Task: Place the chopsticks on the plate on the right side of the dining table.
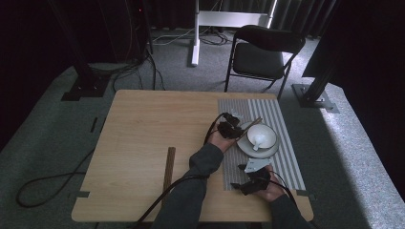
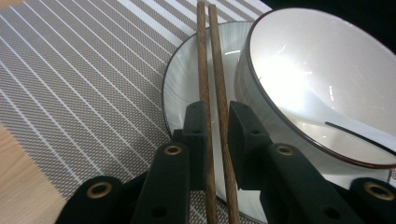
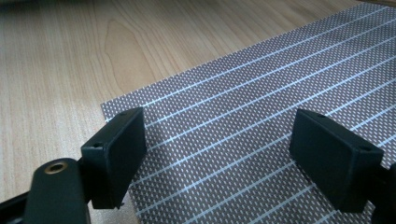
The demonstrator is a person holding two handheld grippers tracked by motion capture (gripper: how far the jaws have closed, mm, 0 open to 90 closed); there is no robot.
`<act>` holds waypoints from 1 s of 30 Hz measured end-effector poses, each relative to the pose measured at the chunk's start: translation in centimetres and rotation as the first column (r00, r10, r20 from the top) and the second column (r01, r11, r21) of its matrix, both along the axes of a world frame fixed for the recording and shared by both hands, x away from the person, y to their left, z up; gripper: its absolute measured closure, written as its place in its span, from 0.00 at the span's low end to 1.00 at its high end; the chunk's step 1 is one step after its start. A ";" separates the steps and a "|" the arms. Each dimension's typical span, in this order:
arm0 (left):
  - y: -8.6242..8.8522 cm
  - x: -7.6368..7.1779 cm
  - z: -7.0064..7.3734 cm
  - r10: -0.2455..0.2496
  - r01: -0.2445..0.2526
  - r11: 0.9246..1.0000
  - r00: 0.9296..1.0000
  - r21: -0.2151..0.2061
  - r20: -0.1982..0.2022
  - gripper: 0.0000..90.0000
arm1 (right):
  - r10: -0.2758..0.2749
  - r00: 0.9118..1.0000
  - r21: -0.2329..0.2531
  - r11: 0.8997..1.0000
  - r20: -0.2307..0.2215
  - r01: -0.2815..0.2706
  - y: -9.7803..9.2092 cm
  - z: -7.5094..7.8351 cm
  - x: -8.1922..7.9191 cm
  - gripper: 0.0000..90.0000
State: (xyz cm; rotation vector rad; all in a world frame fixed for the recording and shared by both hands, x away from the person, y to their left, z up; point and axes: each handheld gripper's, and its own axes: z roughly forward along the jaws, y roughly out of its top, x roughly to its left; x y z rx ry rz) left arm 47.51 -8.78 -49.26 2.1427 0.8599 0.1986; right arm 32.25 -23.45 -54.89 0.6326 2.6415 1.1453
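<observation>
On a wooden desk (image 1: 143,138), the left hand-held gripper (image 2: 216,121) clamps a pair of chopsticks (image 2: 212,70) over a plate (image 2: 187,70) at 3 o'clock, beside a white bowl (image 2: 322,74), while the right hand-held gripper (image 3: 215,158) hangs released above the striped placemat (image 3: 261,102).

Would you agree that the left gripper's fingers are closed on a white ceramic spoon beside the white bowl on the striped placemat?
Not quite: the left gripper holds a pair of brown wooden chopsticks, as the left gripper view shows. The rest stands: white bowl, striped placemat.
</observation>
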 end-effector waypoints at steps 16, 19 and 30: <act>3.7 -3.1 1.2 0.038 -0.038 0.999 0.999 -0.008 0.039 0.71 | 0.001 1.000 0.001 1.000 0.000 -0.001 0.0 0.0 0.0 0.20; 4.0 -3.5 1.1 0.050 -0.049 0.999 0.998 -0.012 0.031 0.71 | 0.002 1.000 -0.002 1.000 0.001 -0.002 0.0 0.0 0.0 0.20; 4.8 -5.4 1.3 0.052 -0.051 0.999 0.997 -0.018 0.054 0.68 | 0.001 1.000 0.000 1.000 0.001 -0.001 0.0 0.0 0.0 0.20</act>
